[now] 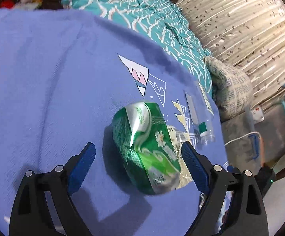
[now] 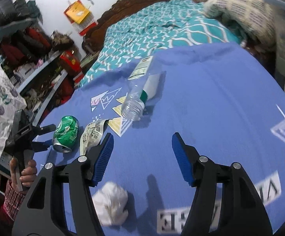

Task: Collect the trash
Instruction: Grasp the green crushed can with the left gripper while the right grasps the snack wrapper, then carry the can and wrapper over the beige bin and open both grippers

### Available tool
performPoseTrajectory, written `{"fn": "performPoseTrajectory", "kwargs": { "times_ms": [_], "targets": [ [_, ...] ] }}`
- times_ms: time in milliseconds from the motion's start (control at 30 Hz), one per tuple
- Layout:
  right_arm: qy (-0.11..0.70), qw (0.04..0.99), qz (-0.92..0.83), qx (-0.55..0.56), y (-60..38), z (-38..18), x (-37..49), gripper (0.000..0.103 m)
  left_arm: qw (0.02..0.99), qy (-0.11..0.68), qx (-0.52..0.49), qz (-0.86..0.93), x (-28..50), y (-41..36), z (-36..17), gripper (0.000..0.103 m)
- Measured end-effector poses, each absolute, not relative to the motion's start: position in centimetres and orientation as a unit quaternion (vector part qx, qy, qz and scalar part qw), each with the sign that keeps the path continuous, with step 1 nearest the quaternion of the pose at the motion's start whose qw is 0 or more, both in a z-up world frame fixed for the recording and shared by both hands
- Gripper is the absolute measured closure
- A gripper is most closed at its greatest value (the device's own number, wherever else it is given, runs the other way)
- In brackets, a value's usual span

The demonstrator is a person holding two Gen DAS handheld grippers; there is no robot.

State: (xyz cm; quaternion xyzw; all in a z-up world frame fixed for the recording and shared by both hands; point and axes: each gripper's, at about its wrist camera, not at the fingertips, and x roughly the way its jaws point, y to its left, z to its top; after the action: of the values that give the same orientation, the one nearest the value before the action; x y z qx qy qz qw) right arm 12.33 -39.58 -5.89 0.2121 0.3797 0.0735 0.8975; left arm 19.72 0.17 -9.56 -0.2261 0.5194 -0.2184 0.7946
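A crushed green can (image 1: 146,147) lies on the blue blanket (image 1: 44,78), between the open jaws of my left gripper (image 1: 137,147), which do not touch it. It also shows in the right wrist view (image 2: 66,133), with the left gripper (image 2: 42,137) beside it. A crumpled wrapper (image 2: 92,135) lies right of the can. A clear plastic bottle (image 2: 138,90) and a white tube (image 2: 151,88) lie farther back. My right gripper (image 2: 142,147) is open and empty above bare blanket. A white paper ball (image 2: 112,204) lies under its left finger.
A teal patterned quilt (image 2: 152,29) and a pillow (image 2: 244,5) lie beyond the blanket. Cluttered shelves (image 2: 34,59) stand at the left of the bed. A curtain (image 1: 240,29) and a plastic bin (image 1: 270,133) are at the bed's right side.
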Motion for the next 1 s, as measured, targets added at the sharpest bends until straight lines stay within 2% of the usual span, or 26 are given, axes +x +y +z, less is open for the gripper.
{"fn": "performPoseTrajectory", "kwargs": {
  "times_ms": [67, 267, 300, 433, 500, 533, 600, 800, 1000],
  "targets": [
    [0.398, 0.890, 0.091, 0.204, -38.8, -5.8, 13.9, 0.039, 0.789, 0.526, -0.228, -0.222, 20.2, 0.0, -10.1, 0.021],
    [0.467, 0.850, 0.193, 0.150, -32.5, -6.4, 17.2, 0.039, 0.769, 0.533, -0.234, -0.264, 20.6, -1.2, -10.9, 0.057],
    [0.478, 0.844, 0.201, 0.134, -31.3, -6.7, 17.8, 0.039, 0.767, 0.530, -0.238, -0.272, 20.5, -1.2, -10.8, 0.068],
    [0.517, 0.824, 0.218, 0.078, -27.1, -8.0, 19.4, 0.040, 0.779, 0.521, -0.218, -0.272, 19.8, -1.8, -9.9, 0.073],
    [0.532, 0.813, 0.229, 0.056, -25.3, -8.6, 20.0, 0.058, 0.777, 0.520, -0.222, -0.276, 19.0, -1.7, -9.6, 0.077],
    [0.541, 0.806, 0.235, 0.044, -24.5, -8.9, 20.1, 0.074, 0.777, 0.519, -0.223, -0.280, 18.6, -1.5, -9.4, 0.078],
    [0.532, 0.811, 0.242, 0.019, -23.5, -8.5, 19.6, 0.079, 0.778, 0.513, -0.223, -0.286, 17.6, -1.0, -8.9, 0.079],
    [0.465, 0.846, 0.255, 0.058, -24.9, -4.1, 15.6, 0.082, 0.785, 0.489, -0.216, -0.311, 13.9, -0.3, -6.3, 0.080],
    [0.414, 0.876, 0.205, 0.138, -32.5, -2.7, 10.6, 0.082, 0.786, 0.474, -0.196, -0.345, 12.1, -2.8, -3.6, 0.080]
  ]
}}
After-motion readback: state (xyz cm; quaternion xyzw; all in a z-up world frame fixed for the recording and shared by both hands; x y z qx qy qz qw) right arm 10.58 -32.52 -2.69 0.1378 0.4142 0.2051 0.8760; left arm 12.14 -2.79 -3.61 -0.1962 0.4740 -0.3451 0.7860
